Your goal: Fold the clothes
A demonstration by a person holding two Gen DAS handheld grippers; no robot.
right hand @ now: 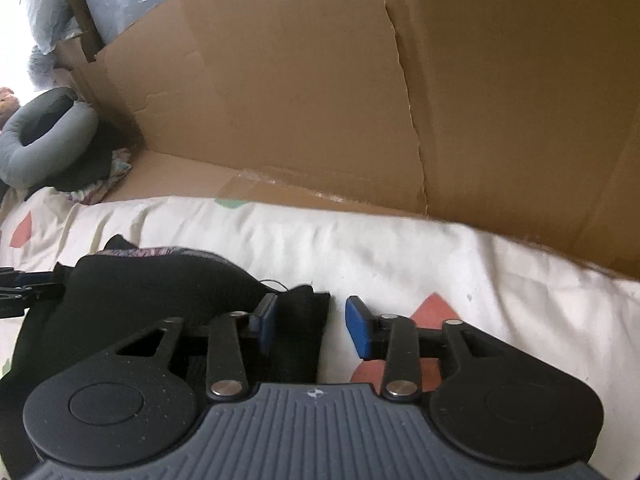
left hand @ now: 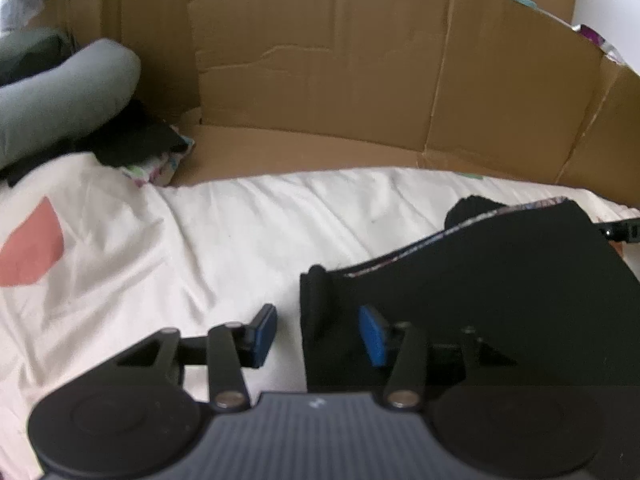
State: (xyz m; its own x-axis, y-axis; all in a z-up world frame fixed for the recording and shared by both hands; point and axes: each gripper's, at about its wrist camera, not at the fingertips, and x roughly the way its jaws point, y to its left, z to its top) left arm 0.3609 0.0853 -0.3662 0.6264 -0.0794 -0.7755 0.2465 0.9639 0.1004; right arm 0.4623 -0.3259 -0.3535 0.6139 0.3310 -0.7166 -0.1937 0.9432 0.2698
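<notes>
A black garment (left hand: 500, 288) with a patterned inner edge lies on a cream sheet (left hand: 240, 240). In the left wrist view it fills the lower right. My left gripper (left hand: 318, 334) is open, and its blue pads straddle the garment's left edge, which stands between them. In the right wrist view the same black garment (right hand: 160, 292) lies at the lower left. My right gripper (right hand: 312, 326) is open too, with the garment's right corner between its pads. The other gripper's tip (right hand: 20, 280) pokes in at the far left of that view.
A brown cardboard wall (left hand: 340, 80) stands along the far side of the sheet and turns round the right (right hand: 400, 100). A grey cushion (left hand: 60, 96) and dark clothes (left hand: 132, 136) lie at the back left. The sheet bears red patches (left hand: 32, 248).
</notes>
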